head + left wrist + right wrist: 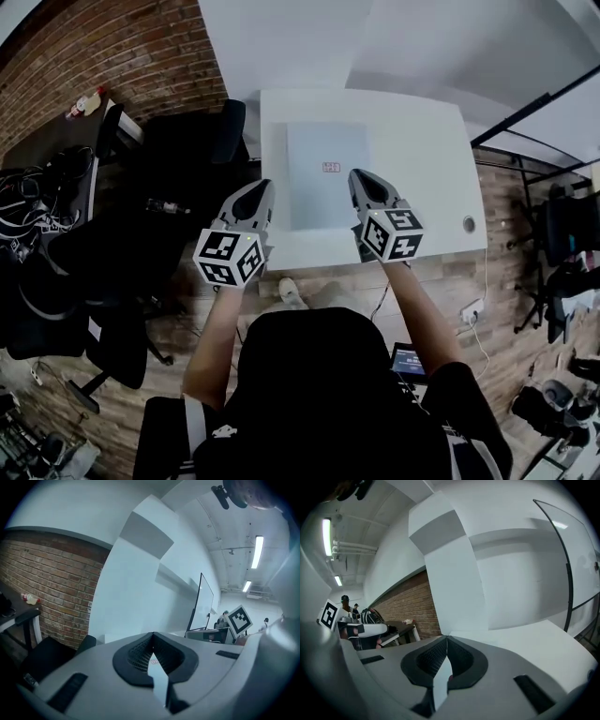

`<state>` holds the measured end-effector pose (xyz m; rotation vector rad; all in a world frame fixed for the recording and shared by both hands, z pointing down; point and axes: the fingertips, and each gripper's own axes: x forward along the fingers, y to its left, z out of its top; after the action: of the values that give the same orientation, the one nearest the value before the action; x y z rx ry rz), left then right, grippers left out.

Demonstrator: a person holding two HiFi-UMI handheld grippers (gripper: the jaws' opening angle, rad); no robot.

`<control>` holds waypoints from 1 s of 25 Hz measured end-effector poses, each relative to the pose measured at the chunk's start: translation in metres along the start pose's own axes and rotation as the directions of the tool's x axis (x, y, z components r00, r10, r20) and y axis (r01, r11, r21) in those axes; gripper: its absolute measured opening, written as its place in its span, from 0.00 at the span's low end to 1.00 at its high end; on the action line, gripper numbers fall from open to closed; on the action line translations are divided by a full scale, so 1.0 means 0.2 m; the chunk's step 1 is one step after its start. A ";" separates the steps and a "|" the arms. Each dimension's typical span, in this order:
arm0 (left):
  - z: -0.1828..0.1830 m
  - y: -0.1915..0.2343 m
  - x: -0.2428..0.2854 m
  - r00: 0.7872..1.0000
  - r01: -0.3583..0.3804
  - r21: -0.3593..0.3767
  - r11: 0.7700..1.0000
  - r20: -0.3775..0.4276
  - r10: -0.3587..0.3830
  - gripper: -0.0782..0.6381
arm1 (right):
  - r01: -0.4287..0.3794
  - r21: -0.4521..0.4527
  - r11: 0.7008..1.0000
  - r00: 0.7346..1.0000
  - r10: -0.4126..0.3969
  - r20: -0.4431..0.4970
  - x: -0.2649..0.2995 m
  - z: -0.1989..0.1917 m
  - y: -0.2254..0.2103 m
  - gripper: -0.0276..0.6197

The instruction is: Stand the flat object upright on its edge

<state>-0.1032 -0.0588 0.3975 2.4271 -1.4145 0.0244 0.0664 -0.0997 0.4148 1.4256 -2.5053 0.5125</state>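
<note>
Left gripper (264, 187): jaws pressed together, nothing between them; hovering at about 9 o'clock of the sheet, just off its left edge (marker cube (230, 258) nearest the person).
Right gripper (360, 177): jaws likewise shut and empty; at about 3 o'clock of the sheet, tip over its right edge in the head view; contact impossible to tell.
Sheet (323, 197): pale, thin, lying flat mid-table, long sides running 6 to 12 o'clock; no edge raised yet.
Table (427, 159): white, smooth-looking; its left edge just beside the sheet.
Risk, raising an edge: no lip to catch on a sheet lying flush; closed tips likely to skate over it or shove it toward 12 o'clock instead of lifting.
Risk, sideways push: a nudge from 3 o'clock could send the sheet off the near left edge toward the black chair (192, 141).
Risk, uneven hands: one side tipped up faster than the other, and a probable twist and slap back down.
Risk, standing: a narrow edge for footing; likely to topple once let go unless steadied from both faces (stiffness not judgeable from here, so sagging is also possible).
Writing on sheet: small red mark (331, 168) near the middle, too small to read.
Writing on cubes: black-and-white square patterns only, no words.
Farther off: brick wall (112, 47) at 10 o'clock, nothing legible there.
</note>
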 end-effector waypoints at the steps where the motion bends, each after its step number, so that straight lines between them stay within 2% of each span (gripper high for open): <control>1: -0.02 0.01 0.02 1.000 0.005 -0.010 1.000 -0.007 -0.005 0.12 | -0.001 0.001 1.000 1.000 0.001 -0.016 0.01 -0.02 -0.01 0.10; 8: -0.16 0.04 0.12 0.998 0.014 -0.085 0.996 -0.052 -0.018 0.13 | -0.013 -0.017 1.000 0.987 0.011 -0.159 0.10 -0.19 -0.12 0.11; 13: -0.32 0.06 0.17 0.994 -0.024 -0.136 0.990 -0.111 0.008 0.13 | -0.017 -0.037 0.999 0.964 0.007 -0.265 0.19 -0.31 -0.23 0.11; 16: -0.38 0.09 0.23 0.989 -0.048 -0.161 0.986 -0.143 0.025 0.13 | -0.050 -0.051 0.997 0.938 0.029 -0.345 0.26 -0.38 -0.28 0.11; 19: -0.44 0.11 0.27 0.986 -0.067 -0.188 0.980 -0.165 0.036 0.13 | -0.106 -0.074 0.992 0.900 0.064 -0.431 0.32 -0.45 -0.30 0.11; 20: -0.46 0.12 0.29 0.984 -0.073 -0.195 0.978 -0.174 0.039 0.13 | -0.126 -0.080 0.989 0.886 0.076 -0.457 0.34 -0.48 -0.31 0.13; 22: -0.51 0.13 0.31 0.980 -0.084 -0.206 0.975 -0.192 0.044 0.13 | -0.159 -0.087 0.983 0.860 0.095 -0.502 0.39 -0.52 -0.33 0.27; 25: -0.58 0.14 0.33 0.974 -0.095 -0.229 0.969 -0.221 0.044 0.13 | -0.175 -0.123 0.977 0.834 0.080 -0.546 0.45 -0.56 -0.40 0.34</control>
<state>-0.0762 -0.0937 0.5273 2.1097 -1.3228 0.1222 0.0903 -0.1626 0.5648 0.8912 -2.1266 0.6093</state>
